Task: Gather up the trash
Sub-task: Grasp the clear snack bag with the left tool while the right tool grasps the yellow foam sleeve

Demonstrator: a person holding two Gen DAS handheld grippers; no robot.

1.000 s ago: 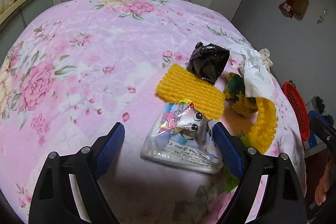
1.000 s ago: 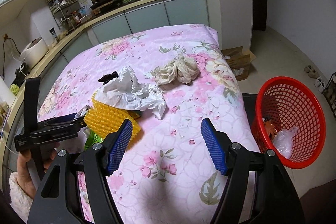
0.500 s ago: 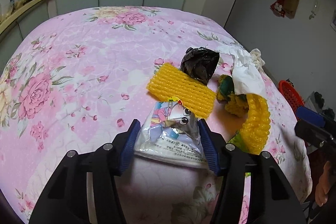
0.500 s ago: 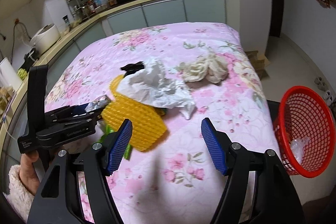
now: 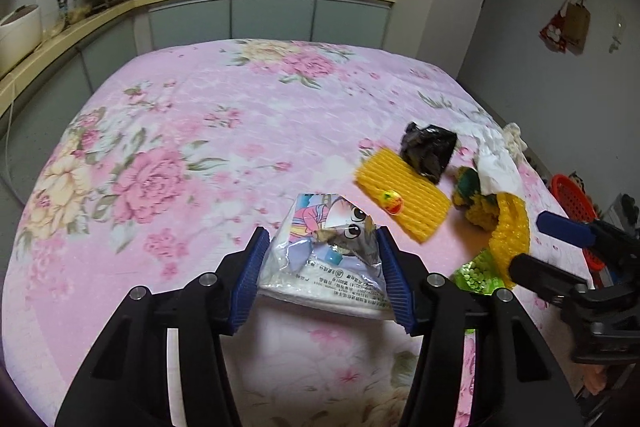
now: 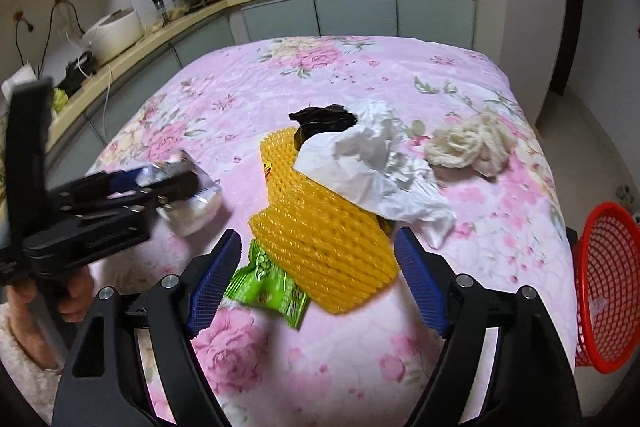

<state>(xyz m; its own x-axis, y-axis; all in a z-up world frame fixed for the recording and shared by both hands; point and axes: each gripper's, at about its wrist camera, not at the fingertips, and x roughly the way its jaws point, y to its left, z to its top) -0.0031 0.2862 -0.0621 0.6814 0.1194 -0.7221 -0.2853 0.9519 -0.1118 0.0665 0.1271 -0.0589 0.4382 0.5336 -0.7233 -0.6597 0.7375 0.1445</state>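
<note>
Since a second ago: my left jaws have closed from wide apart onto the snack packet (image 5: pixel 328 251), and my right gripper (image 6: pixel 318 281) has swung away from the bare cloth toward the trash pile.

Item 1, left gripper (image 5: pixel 320 275): blue pads pressed against both sides of the snack packet (cartoon print, silvery foil), which rides clear of the pink flowered tabletop (image 5: pixel 180 155).

Item 2, right gripper: jaws opening, nothing pinched; the near end of a yellow foam net (image 6: pixel 320 231) lies between the pads without touching them.

Item 3, green wrapper (image 6: pixel 272 287): tucked under that net's near edge, just beside my right gripper's left pad.

Item 4, white crumpled paper (image 6: pixel 372 167): draped over the net's far end.

Item 5, black plastic bag (image 6: pixel 324 117): behind the paper, resting partly on a second, flat yellow net (image 5: pixel 400 199).

Item 6, cream rag (image 6: pixel 472 147): near the tabletop's right edge, apart from the pile.

Item 7, red basket (image 6: pixel 604 307): on the floor beside the tabletop's right edge, something clear inside.

Item 8, a hand in a fuzzy sleeve (image 6: pixel 44 291): holding the left gripper's handle.
</note>
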